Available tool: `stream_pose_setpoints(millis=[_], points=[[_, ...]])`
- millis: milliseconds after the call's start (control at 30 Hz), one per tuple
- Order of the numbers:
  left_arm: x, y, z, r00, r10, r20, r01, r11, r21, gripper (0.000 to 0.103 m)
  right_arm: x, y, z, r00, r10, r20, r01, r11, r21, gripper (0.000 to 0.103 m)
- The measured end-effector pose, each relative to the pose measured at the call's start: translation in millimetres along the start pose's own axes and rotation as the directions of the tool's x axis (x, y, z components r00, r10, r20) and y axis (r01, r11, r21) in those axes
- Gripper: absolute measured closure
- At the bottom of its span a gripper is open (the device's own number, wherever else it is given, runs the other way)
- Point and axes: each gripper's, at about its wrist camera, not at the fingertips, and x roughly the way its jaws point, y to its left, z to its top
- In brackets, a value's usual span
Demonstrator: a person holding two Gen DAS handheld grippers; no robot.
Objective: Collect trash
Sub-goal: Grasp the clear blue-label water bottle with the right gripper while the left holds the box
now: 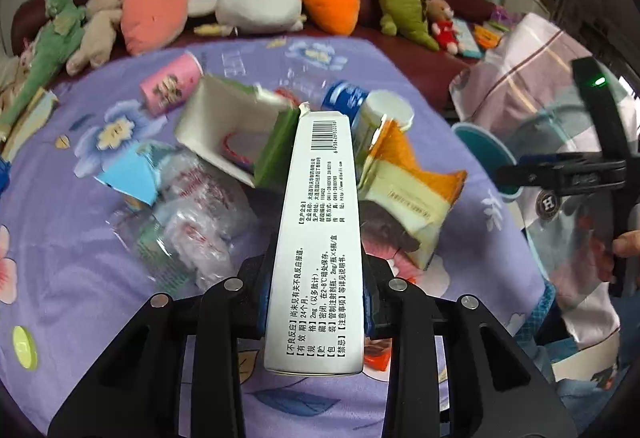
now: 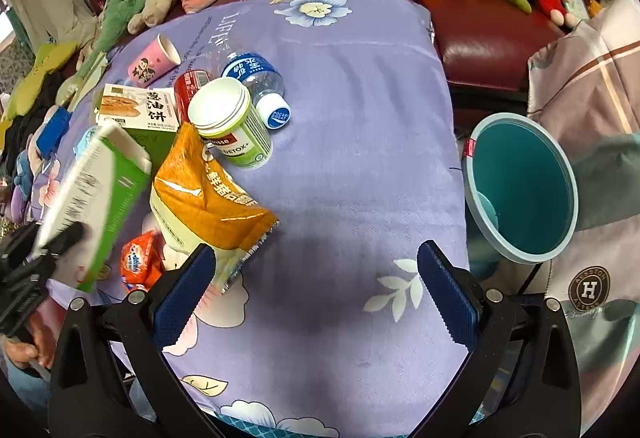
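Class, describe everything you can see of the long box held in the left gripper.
The box is a long, slim carton, seemingly thin cardboard, white on the printed face with a barcode and rows of Chinese text, and green on another side, as the right wrist view shows. The left gripper clamps its near end between blue pads. It is lifted clear of the purple cloth, pointing away over the pile of trash.

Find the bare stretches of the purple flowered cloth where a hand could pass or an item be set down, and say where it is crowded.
Free: the wide strip of purple flowered cloth between the orange snack bag and the teal round bin, running back to the dark red sofa. Crowded: the left side, where the white green-striped jar, blue-labelled plastic bottle, pink paper cup and flatbread box are clustered.
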Motion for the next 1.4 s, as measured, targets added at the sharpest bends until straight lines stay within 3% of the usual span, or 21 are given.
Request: stream_pose_setpoints(millis=[100, 200, 333, 400, 567, 733, 833, 933, 1100, 1167, 1400], points=[[16.2, 4.6, -2.9, 0.999, 0.003, -0.053, -0.004, 1.0, -0.011, 0.067, 1.0, 0.8, -0.2, 1.0, 0.001, -0.008, -0.001, 1.0, -0.007, 0.006], [30.8, 10.5, -3.4, 0.995, 0.035, -0.097, -0.036, 0.999, -0.016, 0.059, 1.8, -0.3, 0.3, 1.0, 0.0, -0.011, 0.0, 1.0, -0.012, 0.006], [49.2, 14.6, -4.4, 0.986, 0.031, -0.162, -0.034, 0.999, -0.02, 0.065, 5.7, -1.6, 3.2, 1.0, 0.003, -0.027, -0.003, 1.0, -0.013, 0.006], [45.2, 9.1, -6.1, 0.989, 0.035, -0.145, -0.037, 0.999, -0.006, 0.068, 7.1, -2.6, 7.7, 0.999, 0.01, -0.032, -0.01, 1.0, -0.015, 0.006], [7.4, -0.7, 10.1, 0.997, -0.037, -0.072, 0.037, 0.999, -0.002, 0.069, 4.4, -5.8, 28.4, 0.999, 0.019, -0.035, -0.019, 1.0, -0.018, 0.006], [-30.2, 7.1, 50.5, 0.997, -0.055, 0.051, 0.057, 0.998, -0.038, 0.068, 2.3, -7.7, 64.0, 0.998, 0.057, -0.025, -0.058, 0.998, -0.024, 0.006], [-32.1, 18.3, 80.4, 0.993, -0.048, 0.112, 0.056, 0.996, -0.068, 0.068, 12.4, -2.9, 93.5, 0.998, 0.057, -0.032, -0.059, 0.997, -0.048, 0.006], [-20.5, 30.0, 113.5, 0.989, -0.047, 0.141, 0.061, 0.994, -0.092, 0.068, 27.2, 3.2, 119.4, 0.993, 0.11, -0.051, -0.113, 0.992, -0.054, 0.006], [19.8, 55.3, 151.0, 0.992, -0.039, 0.116, 0.055, 0.989, -0.136, 0.068, 72.6, 22.4, 161.6, 0.977, 0.172, -0.123, -0.181, 0.982, -0.063, 0.007], [31.2, 62.3, 158.0, 0.994, -0.03, 0.104, 0.045, 0.989, -0.14, 0.069, 94.4, 31.5, 175.5, 0.962, 0.209, -0.175, -0.223, 0.973, -0.062, 0.014], [58.6, 78.3, 154.7, 0.998, -0.03, 0.056, 0.038, 0.986, -0.16, 0.07, 151.0, 66.1, 197.0, 0.928, 0.213, -0.306, -0.264, 0.954, -0.139, 0.035]])
